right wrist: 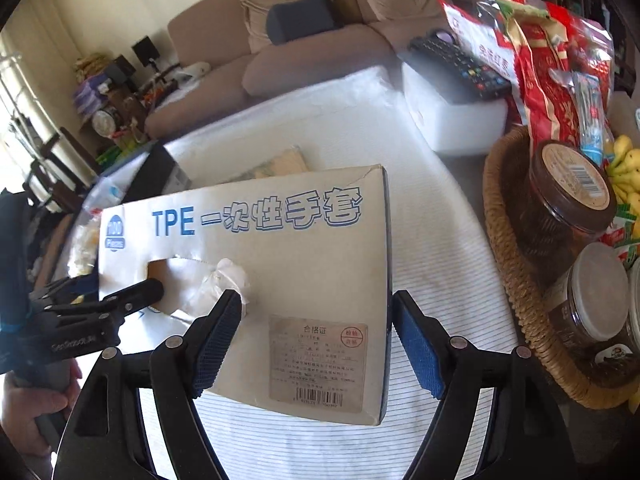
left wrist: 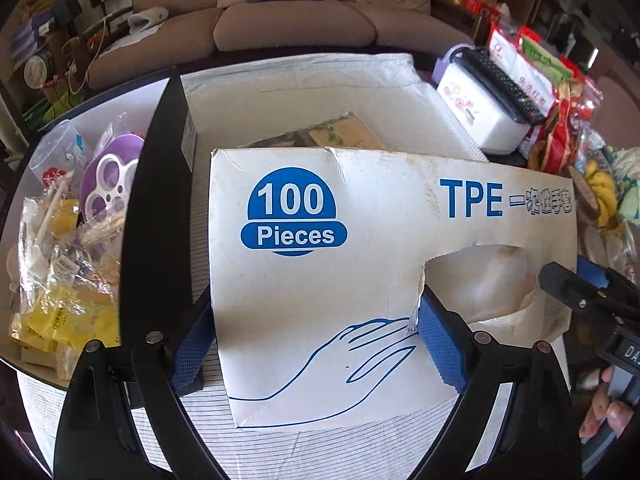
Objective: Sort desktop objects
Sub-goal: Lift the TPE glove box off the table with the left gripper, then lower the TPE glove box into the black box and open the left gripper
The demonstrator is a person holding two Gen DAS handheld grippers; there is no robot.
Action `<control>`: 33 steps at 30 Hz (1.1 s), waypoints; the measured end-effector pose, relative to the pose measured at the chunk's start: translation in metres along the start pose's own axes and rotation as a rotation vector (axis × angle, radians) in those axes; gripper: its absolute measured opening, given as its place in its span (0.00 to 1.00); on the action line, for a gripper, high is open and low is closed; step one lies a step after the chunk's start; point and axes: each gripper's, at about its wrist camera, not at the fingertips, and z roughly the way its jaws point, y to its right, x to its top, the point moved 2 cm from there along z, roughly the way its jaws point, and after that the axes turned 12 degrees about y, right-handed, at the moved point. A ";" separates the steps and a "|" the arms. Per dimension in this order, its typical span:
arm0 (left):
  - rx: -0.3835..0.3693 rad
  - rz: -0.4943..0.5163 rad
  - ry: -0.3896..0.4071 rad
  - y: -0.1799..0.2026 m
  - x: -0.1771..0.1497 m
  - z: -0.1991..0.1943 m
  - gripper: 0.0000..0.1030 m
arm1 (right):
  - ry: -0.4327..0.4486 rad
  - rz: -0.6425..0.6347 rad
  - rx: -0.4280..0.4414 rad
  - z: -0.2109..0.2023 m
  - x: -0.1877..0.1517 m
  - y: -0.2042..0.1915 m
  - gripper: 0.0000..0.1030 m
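A white glove box point(left wrist: 360, 264) printed "100 Pieces" and "TPE" is held above the striped cloth; it also shows in the right wrist view point(right wrist: 280, 280). My left gripper point(left wrist: 316, 344) is shut on the box's left end, with one blue pad at the outer wall and the other in the torn opening. My right gripper point(right wrist: 320, 344) spans the box's right end; its left pad touches the top by the opening, while its right pad stands a little off the side wall. A clear glove point(right wrist: 224, 280) pokes out of the opening.
A black box point(left wrist: 160, 208) stands left of the glove box, with snack packets point(left wrist: 60, 280) and a purple lid point(left wrist: 108, 176) beyond it. A white container point(left wrist: 480, 112) with a remote sits far right. A wicker basket point(right wrist: 516, 280) holds jars, snacks and bananas.
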 end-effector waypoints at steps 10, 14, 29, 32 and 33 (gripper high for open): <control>0.002 -0.049 0.067 -0.052 0.001 -0.065 0.90 | 0.053 -0.035 0.092 -0.023 0.014 -0.057 0.77; 0.020 -0.109 0.121 -0.085 0.000 -0.097 0.90 | 0.059 -0.133 0.109 -0.017 0.030 -0.099 0.77; -0.067 -0.845 0.253 -0.262 -0.037 -0.098 0.89 | 0.026 -0.782 0.214 0.125 0.113 -0.336 0.78; -0.066 -0.903 0.257 -0.270 -0.046 -0.077 0.89 | -0.027 -0.785 0.242 0.173 0.117 -0.352 0.78; -0.077 -0.925 0.251 -0.270 -0.048 -0.070 0.89 | -0.038 -0.784 0.243 0.188 0.118 -0.356 0.78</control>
